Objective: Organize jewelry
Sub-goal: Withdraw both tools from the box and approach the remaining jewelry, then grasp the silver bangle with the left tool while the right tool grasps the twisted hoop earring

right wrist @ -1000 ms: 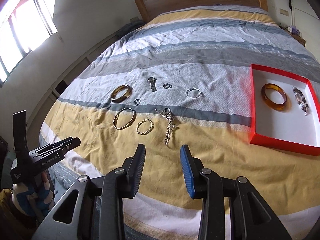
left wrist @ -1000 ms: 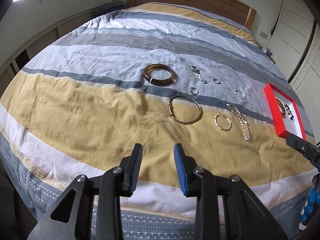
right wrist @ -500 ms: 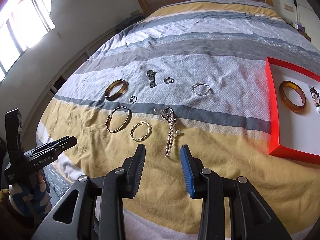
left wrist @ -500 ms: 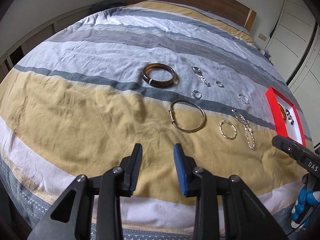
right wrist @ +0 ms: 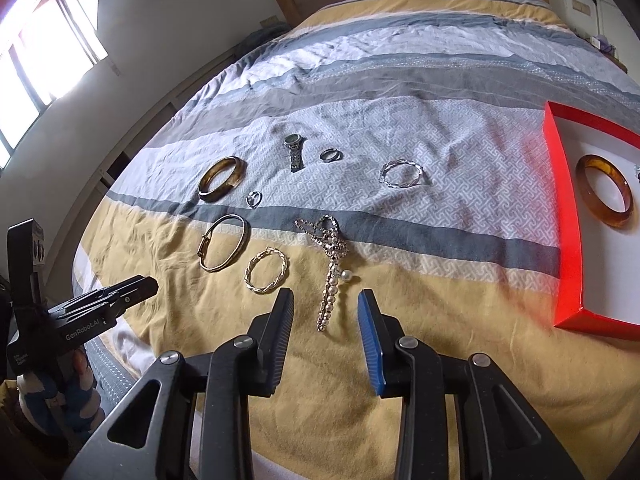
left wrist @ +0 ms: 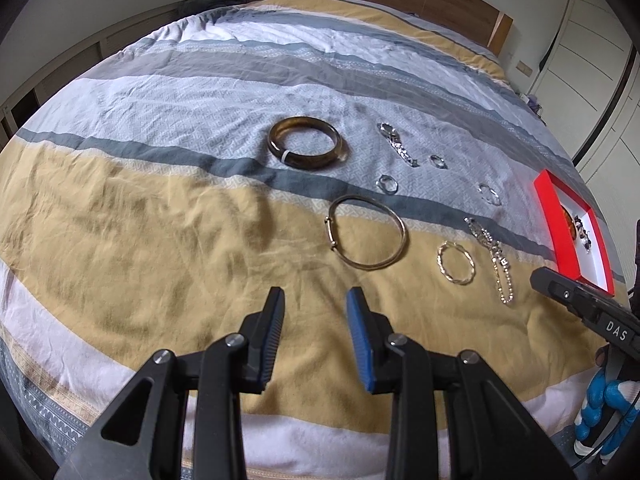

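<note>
Hovering over a rumpled bedspread banded in mustard, grey and white, the right tongs stand parted at lower centre of their view, ribbed pads bare. Their jaws have just been closing a little, and the tail of a pearl-and-chain necklace lies on the cloth between the tips, untouched. Left of it rest a twisted gold hoop, a thin gold bangle with a clasp and a thick glossy brown bangle. Farther up lie a metal-link watch, two small rings and a twisted silver bracelet. At the right edge, a shallow red box with a white floor holds an amber bangle. The left tongs also gape empty, low centre in their view, above plain yellow cloth.
</note>
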Tool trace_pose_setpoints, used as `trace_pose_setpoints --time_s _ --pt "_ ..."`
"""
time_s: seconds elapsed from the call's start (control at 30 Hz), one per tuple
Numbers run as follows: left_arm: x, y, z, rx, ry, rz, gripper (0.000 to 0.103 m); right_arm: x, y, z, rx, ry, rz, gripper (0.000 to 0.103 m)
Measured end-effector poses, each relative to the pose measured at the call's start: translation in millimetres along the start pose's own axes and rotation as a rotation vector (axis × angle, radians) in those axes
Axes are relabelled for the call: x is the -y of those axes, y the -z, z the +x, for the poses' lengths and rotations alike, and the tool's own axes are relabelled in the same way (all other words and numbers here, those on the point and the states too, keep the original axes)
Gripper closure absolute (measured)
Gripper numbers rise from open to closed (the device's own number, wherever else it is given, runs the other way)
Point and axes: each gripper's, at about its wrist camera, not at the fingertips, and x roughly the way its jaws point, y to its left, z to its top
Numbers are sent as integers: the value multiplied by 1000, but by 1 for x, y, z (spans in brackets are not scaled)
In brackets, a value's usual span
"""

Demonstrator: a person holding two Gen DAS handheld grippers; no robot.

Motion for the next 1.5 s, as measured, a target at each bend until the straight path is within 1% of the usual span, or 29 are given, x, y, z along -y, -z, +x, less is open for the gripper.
trace_pose_setpoints --time_s 0.3,0.53,0.77,0.87,1.27,1.5 --pt "-1 -8 6 3 6 -7 73 2 -4 7 1 -11 2 70" --pt "-3 -13 12 -1 15 -12 73 -7 -10 12 -1 -37 -21 70" --pt "-2 -20 20 -4 38 -8 73 -17 -15 27 -22 -73 -47 77" --pt "0 -24 25 -7 46 -7 73 -20 -16 35 -35 -91 -53 78" --pt "4 -33 58 -53 76 -18 73 -21 -16 68 -91 -117 -59 78" --pt "6 -33 81 -93 64 -7 73 -19 -17 82 -108 -117 -86 79"
